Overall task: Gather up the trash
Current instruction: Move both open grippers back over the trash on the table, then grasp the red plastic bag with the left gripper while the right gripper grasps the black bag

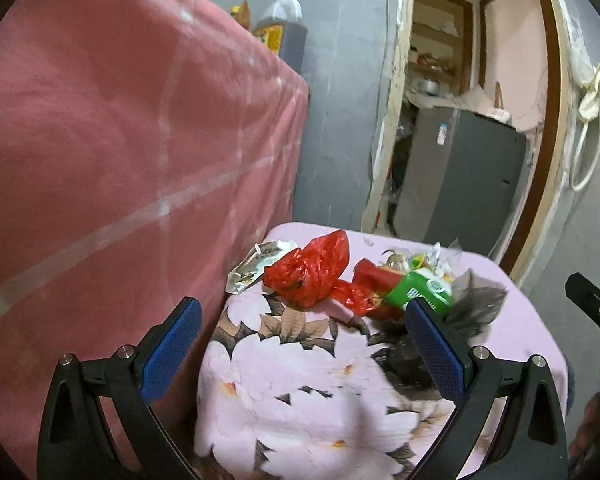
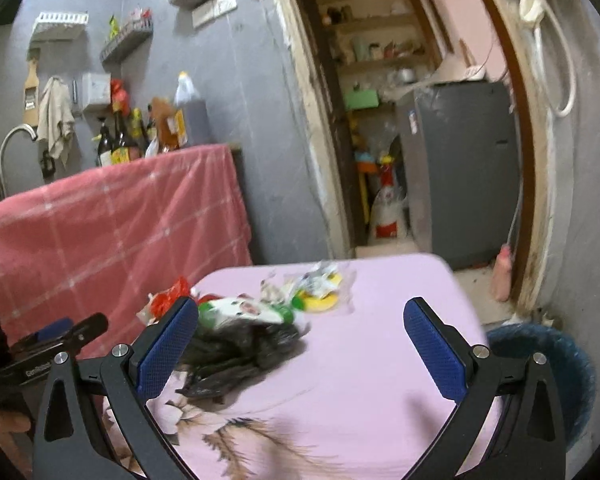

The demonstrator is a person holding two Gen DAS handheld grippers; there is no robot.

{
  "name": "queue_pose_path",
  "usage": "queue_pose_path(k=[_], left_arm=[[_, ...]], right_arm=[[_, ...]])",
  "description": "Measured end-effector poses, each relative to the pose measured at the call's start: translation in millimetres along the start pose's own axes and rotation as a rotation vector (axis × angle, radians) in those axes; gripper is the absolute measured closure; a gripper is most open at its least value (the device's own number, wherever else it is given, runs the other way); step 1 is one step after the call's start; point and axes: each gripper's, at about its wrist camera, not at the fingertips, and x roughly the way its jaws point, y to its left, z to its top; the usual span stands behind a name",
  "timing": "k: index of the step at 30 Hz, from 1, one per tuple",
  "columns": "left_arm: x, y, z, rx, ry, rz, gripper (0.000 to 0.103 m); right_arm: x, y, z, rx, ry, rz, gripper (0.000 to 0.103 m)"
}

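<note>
- Hovering above a small table draped in a pink floral cloth (image 1: 300,392), the left gripper (image 1: 304,344) has its two blue-padded fingers spread wide apart, holding nothing.
- The right gripper (image 2: 302,348) is likewise spread wide and holds nothing, poised over the same pink cloth (image 2: 380,340); the left gripper's black body (image 2: 40,356) shows at the left edge of the right wrist view.
- The trash lies in a loose heap near the far side of the table, its long axis running left to right across the cloth.
- At the heap's left end sits a crumpled pale printed wrapper (image 1: 252,266), hanging slightly over the table edge.
- Touching it on the right is a bunched red plastic bag (image 1: 308,272), its length slanting from lower left up to upper right.
- Next comes a green and white packet (image 1: 420,290), also seen from the right wrist (image 2: 248,310), lying flat with its long side angled across the table.
- A dark crumpled plastic bag (image 1: 472,308) lies just nearer than the packet, touching it (image 2: 240,352).
- Clear and yellow wrappers (image 2: 320,288) sit behind the packet.
- A pink checked cloth (image 1: 120,140) covers a counter to the left.
- A blue bin (image 2: 548,364) stands on the floor to the table's right.
</note>
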Motion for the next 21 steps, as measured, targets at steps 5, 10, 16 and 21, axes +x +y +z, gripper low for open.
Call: queue_pose_path(k=[5, 10, 16, 21], left_arm=[[23, 10, 0, -0.002, 0.041, -0.048, 0.009], [45, 22, 4, -0.024, 0.094, -0.079, 0.027], [56, 29, 13, -0.029, 0.098, -0.11, 0.029], [71, 30, 20, -0.01, 0.138, -0.136, 0.033]], right_arm=[[16, 15, -10, -0.038, 0.061, 0.036, 0.0], [35, 31, -15, -0.068, 0.132, 0.05, 0.0], [56, 41, -26, -0.067, 0.205, 0.042, 0.001], [75, 50, -33, -0.06, 0.262, 0.021, 0.002]])
